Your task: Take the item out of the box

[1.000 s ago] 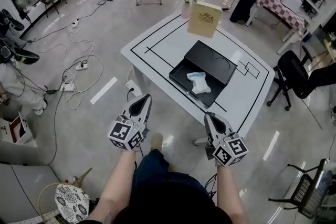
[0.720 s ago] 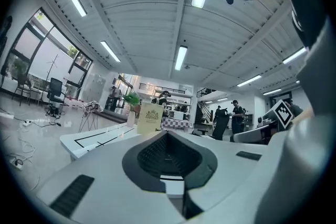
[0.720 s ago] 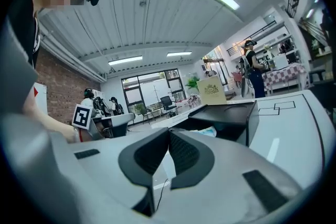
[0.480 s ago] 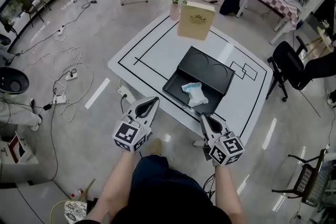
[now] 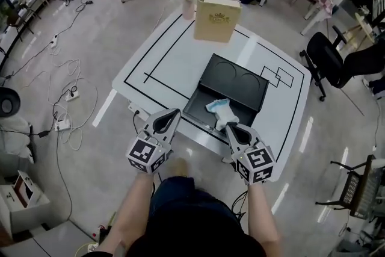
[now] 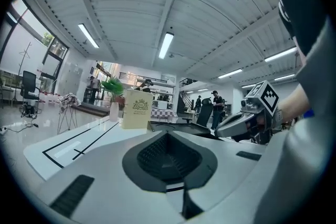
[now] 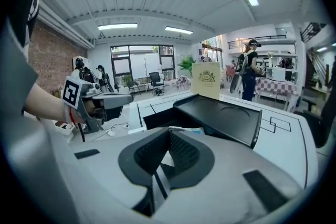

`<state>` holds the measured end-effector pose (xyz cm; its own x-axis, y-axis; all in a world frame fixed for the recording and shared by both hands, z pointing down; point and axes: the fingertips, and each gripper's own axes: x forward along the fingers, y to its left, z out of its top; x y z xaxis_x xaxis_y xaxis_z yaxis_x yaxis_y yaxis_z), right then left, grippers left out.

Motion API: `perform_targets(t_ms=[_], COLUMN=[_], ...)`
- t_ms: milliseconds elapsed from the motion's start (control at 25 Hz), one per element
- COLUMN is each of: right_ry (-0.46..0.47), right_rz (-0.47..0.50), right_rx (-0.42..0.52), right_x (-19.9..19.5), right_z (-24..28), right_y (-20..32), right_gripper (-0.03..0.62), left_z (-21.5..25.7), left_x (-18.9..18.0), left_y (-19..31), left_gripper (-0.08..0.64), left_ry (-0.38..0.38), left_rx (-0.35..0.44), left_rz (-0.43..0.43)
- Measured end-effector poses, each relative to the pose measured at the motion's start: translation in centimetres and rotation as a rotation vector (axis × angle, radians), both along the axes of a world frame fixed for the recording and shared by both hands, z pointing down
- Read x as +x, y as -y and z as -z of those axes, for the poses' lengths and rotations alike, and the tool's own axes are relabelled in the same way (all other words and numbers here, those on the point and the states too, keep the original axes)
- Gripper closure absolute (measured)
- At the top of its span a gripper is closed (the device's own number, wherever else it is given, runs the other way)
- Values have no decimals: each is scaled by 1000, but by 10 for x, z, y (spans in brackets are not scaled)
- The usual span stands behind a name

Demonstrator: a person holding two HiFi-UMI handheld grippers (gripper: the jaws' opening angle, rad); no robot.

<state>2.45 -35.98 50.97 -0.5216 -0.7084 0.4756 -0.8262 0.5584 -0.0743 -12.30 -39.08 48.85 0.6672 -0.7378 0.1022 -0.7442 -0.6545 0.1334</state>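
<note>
A flat black box [image 5: 240, 84] lies open with a soft white-and-blue item [image 5: 219, 110] inside.
The lid is laid back on the white surface [image 5: 174, 51], so the item shows in the box's near half. The left claw [image 5: 173, 111] and right claw [image 5: 229, 126] hover by the near edge, both pinched closed on nothing.

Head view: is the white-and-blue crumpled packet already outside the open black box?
No, the white-and-blue crumpled packet lies in the tray of the open black box.
</note>
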Motion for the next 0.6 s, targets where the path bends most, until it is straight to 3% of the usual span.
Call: perform_targets(t_ms=[360, 600], right_ry=[-126, -242], right_rz=[11, 52], right_rx=[-113, -198], right_x=[-7, -9], right_z=[-28, -50], right_y=[30, 45], right_gripper=[583, 498], left_z=[-14, -22], left_x=[-1, -3], left_y=[35, 47], left_gripper=[548, 548], left_ry=[-17, -33], left_rx=[-22, -36], left_rz=[-53, -62])
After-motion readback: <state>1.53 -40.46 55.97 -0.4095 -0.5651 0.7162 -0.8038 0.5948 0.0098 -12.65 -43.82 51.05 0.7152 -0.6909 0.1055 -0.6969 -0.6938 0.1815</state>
